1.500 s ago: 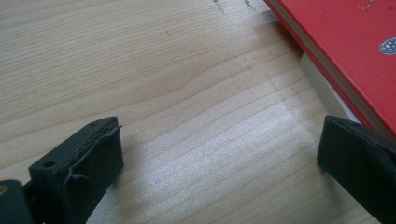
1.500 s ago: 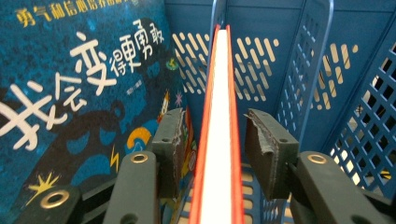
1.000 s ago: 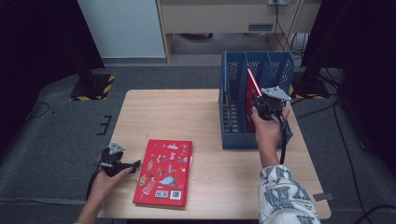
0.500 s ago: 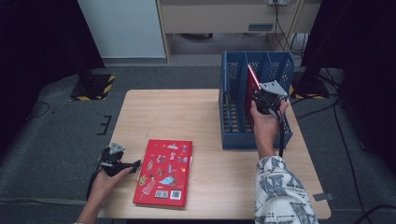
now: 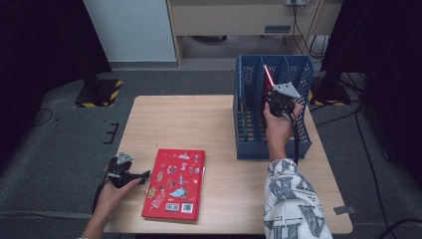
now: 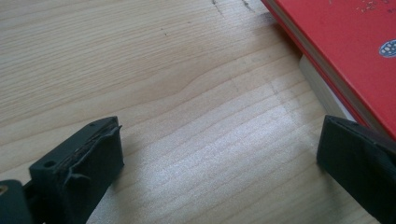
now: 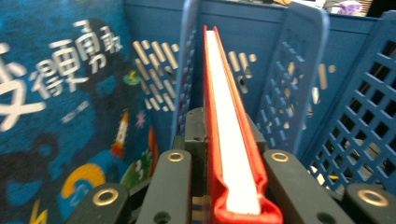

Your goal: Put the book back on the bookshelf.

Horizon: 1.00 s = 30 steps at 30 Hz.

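Right tool [image 5: 274, 94] pinches a red book [image 7: 229, 140] upright inside the blue rack [image 5: 249, 119]; left tool [image 5: 142, 175] rests spread beside another book [image 5: 174, 184] on the counter [image 5: 189, 124].

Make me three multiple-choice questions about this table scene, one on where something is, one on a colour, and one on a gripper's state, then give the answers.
1. Where does the flat red book lie?
A. on the table beside the left gripper
B. inside the rack
C. on the floor

2. What colour is the file rack?
A. green
B. blue
C. white

3. What state is the right gripper in?
A. wide open
B. lying on the table
C. shut on a thin red book

Answers: 1 A, it rests on the wooden top near that gripper. 2 B, its lattice walls are blue. 3 C, the jaws clamp the book's edge.
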Available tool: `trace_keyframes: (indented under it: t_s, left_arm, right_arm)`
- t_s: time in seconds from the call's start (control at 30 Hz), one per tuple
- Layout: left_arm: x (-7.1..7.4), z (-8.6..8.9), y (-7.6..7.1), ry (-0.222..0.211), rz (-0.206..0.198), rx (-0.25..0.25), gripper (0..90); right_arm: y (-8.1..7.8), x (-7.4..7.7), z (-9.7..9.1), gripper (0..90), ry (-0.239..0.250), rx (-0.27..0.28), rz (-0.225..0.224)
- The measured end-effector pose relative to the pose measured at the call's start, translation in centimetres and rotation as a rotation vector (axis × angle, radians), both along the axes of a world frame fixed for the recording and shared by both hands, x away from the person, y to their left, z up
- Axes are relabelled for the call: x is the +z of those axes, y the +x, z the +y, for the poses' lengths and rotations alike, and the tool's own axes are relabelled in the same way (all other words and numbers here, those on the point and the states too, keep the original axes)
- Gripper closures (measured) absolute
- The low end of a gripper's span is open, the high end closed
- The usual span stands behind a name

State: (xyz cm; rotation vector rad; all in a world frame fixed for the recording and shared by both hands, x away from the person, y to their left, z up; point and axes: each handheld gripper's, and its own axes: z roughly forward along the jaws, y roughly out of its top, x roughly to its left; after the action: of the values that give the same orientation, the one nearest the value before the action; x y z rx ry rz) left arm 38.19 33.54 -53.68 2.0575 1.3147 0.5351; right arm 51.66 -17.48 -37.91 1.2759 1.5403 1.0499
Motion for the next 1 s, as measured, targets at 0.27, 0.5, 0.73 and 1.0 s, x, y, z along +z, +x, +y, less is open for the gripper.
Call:
trace_keyframes:
  t_s: [0.27, 0.5, 0.73, 1.0]
  left_arm:
    - [0.0, 0.0, 0.0, 0.0, 0.0, 0.0, 0.0]
    - [0.0, 0.0, 0.0, 0.0, 0.0, -0.001, 0.0]
    - [0.0, 0.0, 0.0, 0.0, 0.0, -0.001, 0.0]
    - [0.0, 0.0, 0.0, 0.0, 0.0, -0.001, 0.0]
  right_arm:
    - [-0.1, 0.0, 0.5, 74.7, -0.013, 0.013, 0.015]
    - [-0.5, 0.0, 0.3, 63.0, 0.009, 0.017, 0.014]
    - [-1.8, 0.1, 0.3, 53.1, 0.027, 0.046, 0.005]
    - [-2.9, -0.2, -0.2, 49.4, 0.025, 0.06, 0.012]
